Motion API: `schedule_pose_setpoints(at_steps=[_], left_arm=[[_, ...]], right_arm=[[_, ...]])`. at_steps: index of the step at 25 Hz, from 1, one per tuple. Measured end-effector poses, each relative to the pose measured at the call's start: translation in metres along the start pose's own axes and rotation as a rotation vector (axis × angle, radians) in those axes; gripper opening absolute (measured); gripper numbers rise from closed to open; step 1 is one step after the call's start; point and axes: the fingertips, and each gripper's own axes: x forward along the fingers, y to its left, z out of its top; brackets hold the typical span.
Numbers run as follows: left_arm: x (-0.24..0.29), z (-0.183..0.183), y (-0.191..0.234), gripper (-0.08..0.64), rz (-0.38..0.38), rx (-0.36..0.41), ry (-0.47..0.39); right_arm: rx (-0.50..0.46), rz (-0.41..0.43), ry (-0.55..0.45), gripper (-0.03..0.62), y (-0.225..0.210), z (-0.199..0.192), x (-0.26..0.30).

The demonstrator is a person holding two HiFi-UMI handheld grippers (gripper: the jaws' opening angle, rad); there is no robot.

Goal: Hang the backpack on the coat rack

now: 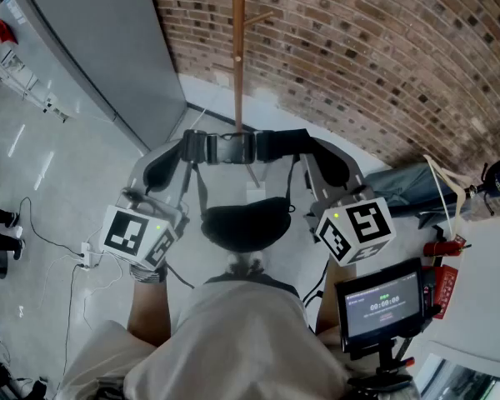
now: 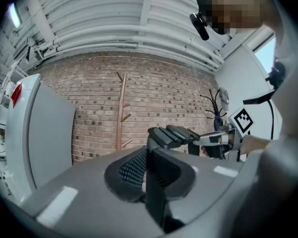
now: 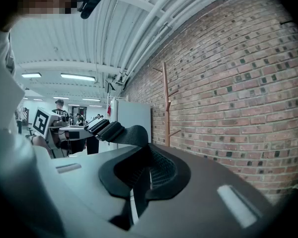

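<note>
The left gripper (image 2: 151,172) and right gripper (image 3: 139,175) are both clamping shut on the black strap (image 1: 233,147), which is stretching level between them. The backpack (image 1: 246,223) is hanging beneath it, in the air before the rack (image 1: 238,48). A screen (image 1: 382,302) is showing digits too small to read.

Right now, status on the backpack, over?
Left gripper, right gripper shut on backpack straps. Backpack held up, facing coat rack, not hung. Nothing visible between.
</note>
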Motion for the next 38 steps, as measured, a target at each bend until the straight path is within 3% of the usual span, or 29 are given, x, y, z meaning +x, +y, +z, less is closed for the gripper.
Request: schedule_pose_setpoints(at_steps=[12,27,38], left_arm=[[-0.017,0.000,-0.004,0.006,0.000,-0.008,-0.010],[0.011,-0.009,0.029,0.006,-0.055,-0.016,0.007],[0.042,-0.022,0.055,0.006,-0.046,-0.029,0.023]], right_arm=[[0.071,0.078,-0.009,0.006,0.017,-0.008,-0.013],[0.081,0.024,-0.022,0.006,0.006,-0.002,0.025],[0.083,0.065,-0.042,0.008,-0.011,0.004,0.064]])
